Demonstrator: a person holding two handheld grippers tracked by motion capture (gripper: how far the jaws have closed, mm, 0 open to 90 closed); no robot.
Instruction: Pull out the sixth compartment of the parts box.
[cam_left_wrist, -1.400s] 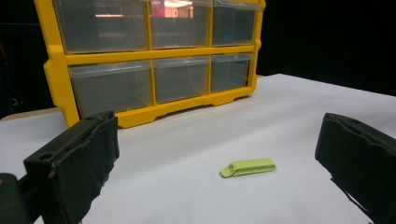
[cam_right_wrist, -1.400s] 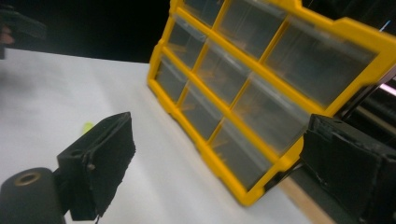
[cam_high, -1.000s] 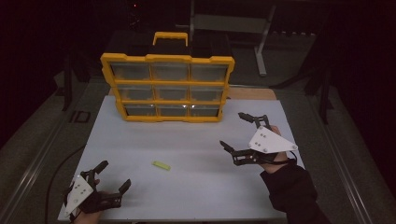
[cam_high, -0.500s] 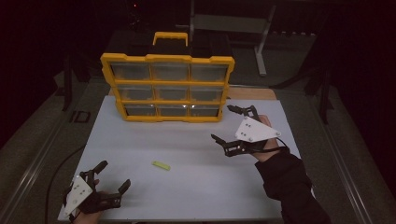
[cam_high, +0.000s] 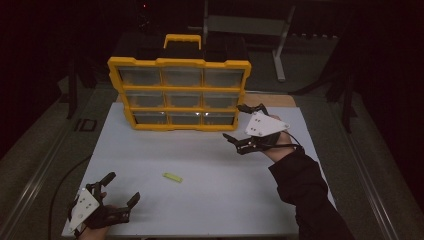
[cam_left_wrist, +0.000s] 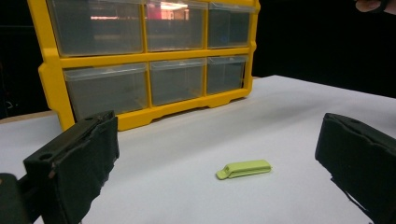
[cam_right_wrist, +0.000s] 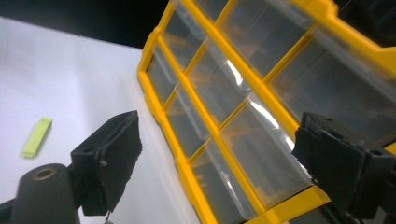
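A yellow drawer cabinet (cam_high: 180, 92) with clear drawers stands upright at the back of the white table (cam_high: 210, 190). A small lime-green clip (cam_high: 172, 177) lies flat on the table in front of it. My right gripper (cam_high: 240, 122) is open, held just right of the cabinet's bottom right drawer (cam_right_wrist: 254, 154), touching nothing. My left gripper (cam_high: 121, 187) rests open near the table's front left corner, with the clip (cam_left_wrist: 243, 168) lying ahead between its jaws and the cabinet (cam_left_wrist: 140, 65) beyond. The clip (cam_right_wrist: 36, 136) also lies far left in the right gripper view.
A cable (cam_high: 60, 182) trails off the table's left side. A dark metal stand (cam_high: 245, 25) is behind the cabinet. A strip of brown board (cam_high: 272, 100) shows at the table's back right. Bare white surface lies around the clip.
My right gripper has moved left and toward the cabinet, ending near its bottom right drawer. The left gripper and the clip have stayed put.
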